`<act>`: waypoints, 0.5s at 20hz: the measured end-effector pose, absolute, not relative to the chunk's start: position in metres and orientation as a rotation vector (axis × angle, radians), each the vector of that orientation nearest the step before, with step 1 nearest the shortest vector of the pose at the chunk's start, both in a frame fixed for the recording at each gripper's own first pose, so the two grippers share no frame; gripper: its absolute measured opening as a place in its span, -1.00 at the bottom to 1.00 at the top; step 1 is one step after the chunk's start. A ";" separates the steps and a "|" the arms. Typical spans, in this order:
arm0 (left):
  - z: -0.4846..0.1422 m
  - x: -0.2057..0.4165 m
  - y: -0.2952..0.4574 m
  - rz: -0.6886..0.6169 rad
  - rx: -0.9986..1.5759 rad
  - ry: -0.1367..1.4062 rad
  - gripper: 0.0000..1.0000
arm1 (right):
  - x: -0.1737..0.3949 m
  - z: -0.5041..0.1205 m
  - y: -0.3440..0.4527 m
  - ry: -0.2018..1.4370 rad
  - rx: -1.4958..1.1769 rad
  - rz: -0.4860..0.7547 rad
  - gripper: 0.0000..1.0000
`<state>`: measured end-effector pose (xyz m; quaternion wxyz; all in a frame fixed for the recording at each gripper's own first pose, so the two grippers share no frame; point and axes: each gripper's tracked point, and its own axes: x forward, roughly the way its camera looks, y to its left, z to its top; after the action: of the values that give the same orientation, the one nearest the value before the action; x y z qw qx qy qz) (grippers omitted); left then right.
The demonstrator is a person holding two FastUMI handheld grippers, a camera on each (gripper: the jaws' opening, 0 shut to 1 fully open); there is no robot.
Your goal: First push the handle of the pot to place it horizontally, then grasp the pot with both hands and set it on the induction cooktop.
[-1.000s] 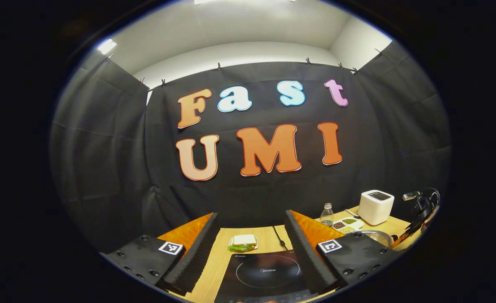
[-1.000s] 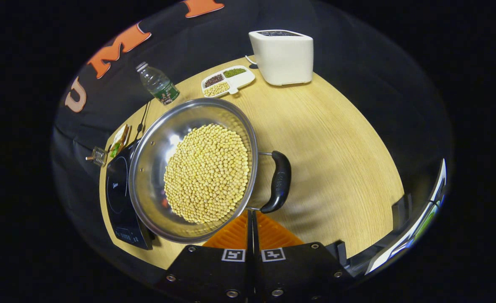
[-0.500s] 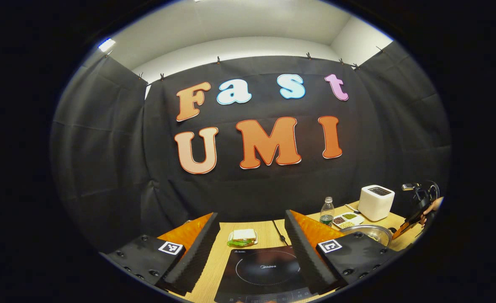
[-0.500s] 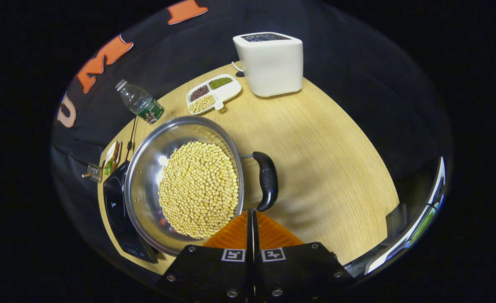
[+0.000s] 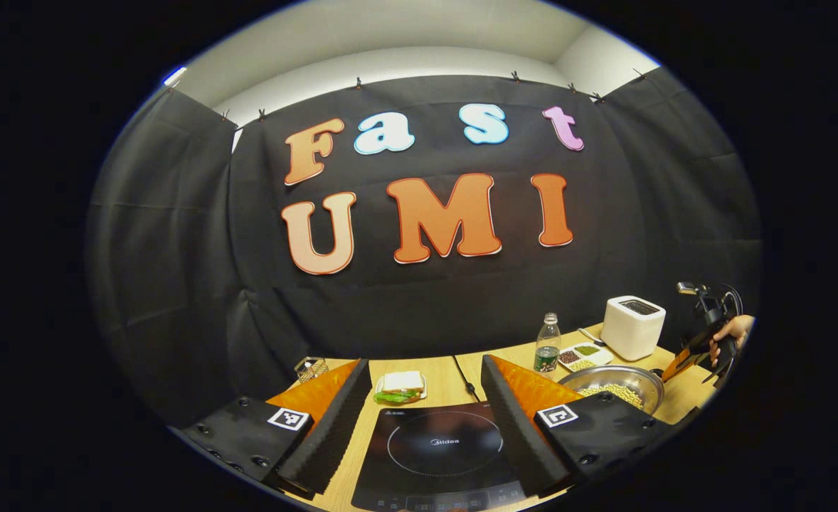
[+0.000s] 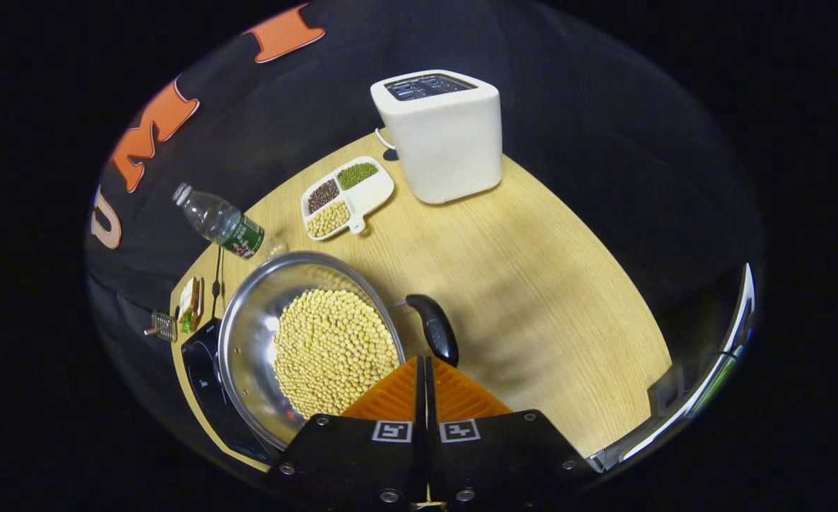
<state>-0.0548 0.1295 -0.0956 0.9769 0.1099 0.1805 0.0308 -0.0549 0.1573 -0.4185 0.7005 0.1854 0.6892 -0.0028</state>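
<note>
The right gripper (image 6: pixel 422 366), fingers together, sits just before the pot (image 6: pixel 305 341) handle (image 6: pixel 435 338), while the left gripper (image 5: pixel 422 419), fingers apart, frames the induction cooktop (image 5: pixel 437 451).

Dim booth | overhead light | fisheye-bent edges | sharp focus

Left gripper view sits low, level, facing the booth wall across the induction cooktop (image 5: pixel 437 451); right gripper view looks steeply down, close over the pot (image 6: pixel 305 341); both share pot (image 5: pixel 614 387), toaster (image 6: pixel 439 135).
</note>
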 end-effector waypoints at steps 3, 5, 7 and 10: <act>-0.115 -0.050 0.125 0.051 0.217 0.409 1.00 | -0.050 -0.424 0.159 1.529 0.393 0.007 -1.00; -0.126 -0.049 0.125 0.049 0.223 0.436 1.00 | -0.054 -0.420 0.158 1.543 0.398 0.014 -1.00; -0.131 -0.047 0.121 0.042 0.222 0.448 1.00 | -0.058 -0.414 0.154 1.530 0.370 0.031 -1.00; -0.133 -0.041 0.114 0.032 0.206 0.449 1.00 | -0.073 -0.412 0.144 1.554 0.297 0.059 -1.00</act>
<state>-0.0415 0.1139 -0.1335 0.9695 0.1021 0.2222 0.0159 -0.0732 0.1443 -0.4120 0.7026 0.1335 0.6985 0.0264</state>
